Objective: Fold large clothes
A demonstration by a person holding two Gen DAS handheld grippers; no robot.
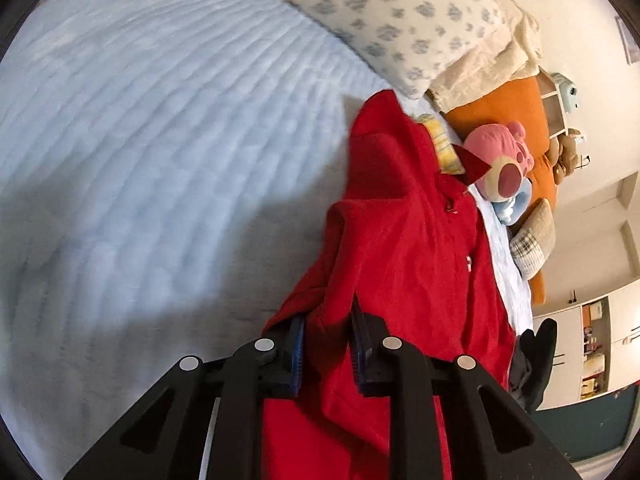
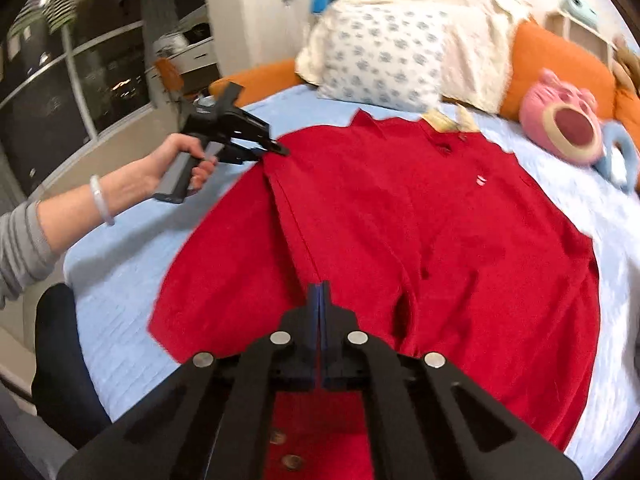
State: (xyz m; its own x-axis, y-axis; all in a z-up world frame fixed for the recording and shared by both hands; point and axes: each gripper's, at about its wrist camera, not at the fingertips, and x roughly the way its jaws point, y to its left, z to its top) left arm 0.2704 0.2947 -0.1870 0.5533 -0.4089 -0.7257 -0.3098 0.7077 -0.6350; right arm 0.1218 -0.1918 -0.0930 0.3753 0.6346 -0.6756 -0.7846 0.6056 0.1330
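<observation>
A red cardigan (image 2: pixel 400 220) lies spread on the light blue bedspread (image 2: pixel 120 280), collar toward the patterned pillow (image 2: pixel 380 60) and the pink plush toy (image 2: pixel 560 124), hem toward the person, so its long axis runs straight away from both hands. The left hand-held gripper (image 1: pixel 326 344) has its blue-padded jaws standing a little apart with a thick fold of the red cloth bunched between them; the pads look pressed on it, at the cardigan's left edge up near the shoulder, as the right wrist view places it (image 2: pixel 276 148). The left hand (image 2: pixel 180 168) is stretched well out over the bed, forearm bare below a grey sleeve (image 2: pixel 24 248), tool tilted downward. The right hand-held gripper (image 2: pixel 320 292) points down at the front opening near the hem; its jaws are drawn together with only a thin blue line between them, and whether they pinch the cloth edge I cannot tell. The left hand is nearer the collar end, the right nearer the hem, so the coming move likely carries the left side across toward the midline.
</observation>
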